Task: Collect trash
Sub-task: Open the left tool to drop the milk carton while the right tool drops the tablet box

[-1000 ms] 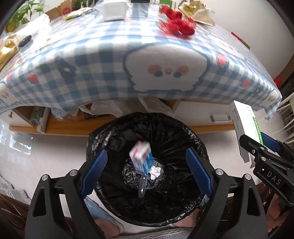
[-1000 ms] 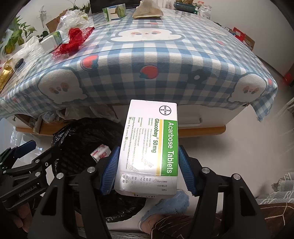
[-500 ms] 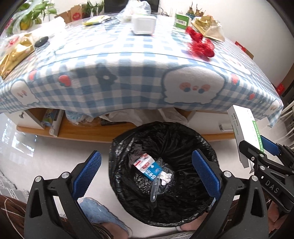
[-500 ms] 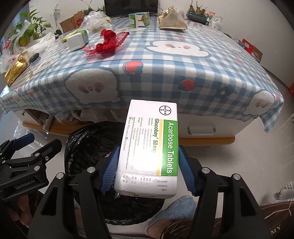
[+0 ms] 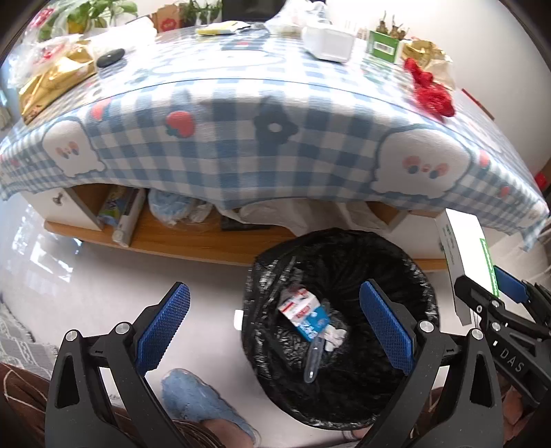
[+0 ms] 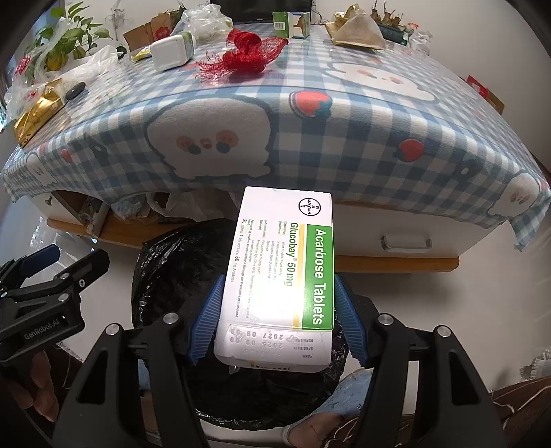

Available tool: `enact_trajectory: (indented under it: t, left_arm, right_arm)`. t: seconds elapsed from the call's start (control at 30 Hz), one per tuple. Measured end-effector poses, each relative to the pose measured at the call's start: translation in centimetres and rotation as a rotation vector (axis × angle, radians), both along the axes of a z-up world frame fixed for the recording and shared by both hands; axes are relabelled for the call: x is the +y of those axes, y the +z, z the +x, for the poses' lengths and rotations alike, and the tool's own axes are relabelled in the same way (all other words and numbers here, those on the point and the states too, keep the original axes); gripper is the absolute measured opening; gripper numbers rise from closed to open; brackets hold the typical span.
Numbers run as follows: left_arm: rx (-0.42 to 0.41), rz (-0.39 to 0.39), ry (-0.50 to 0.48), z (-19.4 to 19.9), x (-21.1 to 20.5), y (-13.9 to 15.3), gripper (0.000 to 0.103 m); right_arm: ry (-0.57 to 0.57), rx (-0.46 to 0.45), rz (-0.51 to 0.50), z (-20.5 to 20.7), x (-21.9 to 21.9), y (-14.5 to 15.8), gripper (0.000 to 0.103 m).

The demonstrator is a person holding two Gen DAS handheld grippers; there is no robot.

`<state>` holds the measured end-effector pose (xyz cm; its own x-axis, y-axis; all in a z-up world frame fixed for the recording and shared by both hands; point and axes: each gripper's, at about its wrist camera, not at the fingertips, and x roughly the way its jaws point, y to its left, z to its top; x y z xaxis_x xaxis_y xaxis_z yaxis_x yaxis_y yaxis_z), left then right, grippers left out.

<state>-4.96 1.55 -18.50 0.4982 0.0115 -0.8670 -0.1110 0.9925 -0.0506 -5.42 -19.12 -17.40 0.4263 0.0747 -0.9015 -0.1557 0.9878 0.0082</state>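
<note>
Checked tablecloth (image 5: 220, 151) (cluttered) above bin (image 5: 423, 275)

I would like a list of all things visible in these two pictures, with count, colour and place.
bin: 1, black liner, floor in front of table
carton: 1, white-blue-red, inside bin
tube: 1, clear, inside bin beside carton
tablet box: 1, white and green, held over bin
table: 1, blue-white check cloth, behind bin
red mesh: 1, red, on table
white container: 1, white, on table left of mesh
green box: 1, green-white, far table edge
gold bag: 1, gold, table's left end
plant: 1, green, behind table, left
slipper: 1 clear, blue, floor
left gripper: 1, black, blue pads, open, empty
right gripper: 1, black, blue pads, shut on tablet box
</note>
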Motion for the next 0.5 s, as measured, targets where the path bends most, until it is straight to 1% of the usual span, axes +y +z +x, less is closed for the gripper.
enact_trajectory:
  t: [0.13,0.23,0.3,0.5]
  left_arm:
    - [0.01,0.004,0.002,0.1,0.3,-0.5,0.097]
    - [0.019,0.011,0.0,0.1,0.4,-0.9,0.097]
    - [0.029,0.003,0.005,0.1,0.5,-1.3,0.097]
    - [0.043,-0.006,0.018,0.3,0.8,-1.7,0.097]
  right_arm:
    - [0.015,0.026,0.008,0.0,0.6,-1.5,0.06]
    - [0.03,0.03,-0.009,0.1,1.1,-2.3,0.06]
    - [0.044,0.036,-0.012,0.0,1.4,-2.7,0.06]
    - [0.069,0.033,-0.024,-0.2,2.0,-3.1,0.058]
